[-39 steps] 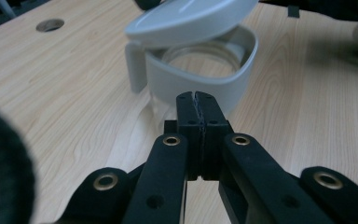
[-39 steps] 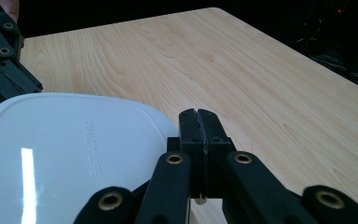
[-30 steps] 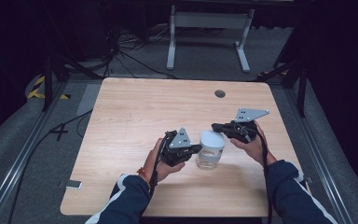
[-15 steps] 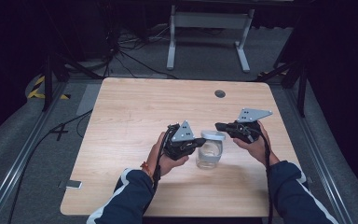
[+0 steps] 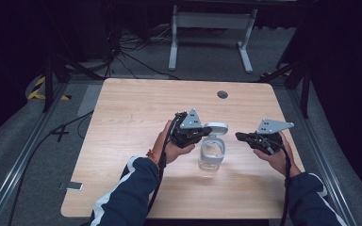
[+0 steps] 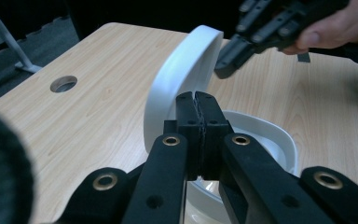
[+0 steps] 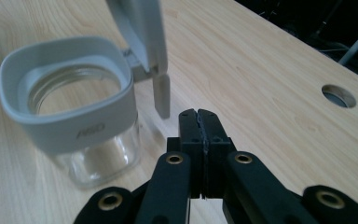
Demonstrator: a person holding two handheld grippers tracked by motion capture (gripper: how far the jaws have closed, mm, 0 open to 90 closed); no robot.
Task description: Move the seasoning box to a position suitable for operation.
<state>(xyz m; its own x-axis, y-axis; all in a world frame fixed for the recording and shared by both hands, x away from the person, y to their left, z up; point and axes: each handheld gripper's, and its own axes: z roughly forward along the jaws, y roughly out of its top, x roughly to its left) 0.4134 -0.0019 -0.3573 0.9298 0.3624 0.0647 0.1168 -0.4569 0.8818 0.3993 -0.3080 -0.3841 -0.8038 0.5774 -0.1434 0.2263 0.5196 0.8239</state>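
A small clear glass jar (image 5: 211, 155) is standing upright a little toward 4 o'clock of the middle of the surface (image 5: 136, 117), wearing a grey collar (image 7: 70, 116) around its mouth, and its hinged white lid (image 5: 215, 127) is tilting open at the 12 o'clock side. The jar looks empty, so it is probably light enough to skid or tip under a sideways push; the glass is hard, smooth and breakable, likely slippery between hard jaws, while the collar, stiff plastic or rubber by its look, seems the safer place to take hold, with the lid's rim the natural place to press or lift. The left gripper (image 5: 201, 133) is sitting at the jar's 9 o'clock side, its jaws together; they are overlapping the lid's lower edge in the left gripper view, though whether they are touching it cannot be told. The right gripper (image 5: 241, 136) is hovering near the jar at 3 o'clock, apart from it, its jaws also pressed together on nothing. The surface is pale wood grain, flat and bare, with a round cable hole (image 5: 222, 94) toward 1 o'clock. Beyond it, the room is lying dark, with a white metal stand (image 5: 211, 28) and loose cables (image 5: 122, 52) on a grey floor (image 5: 23, 155).
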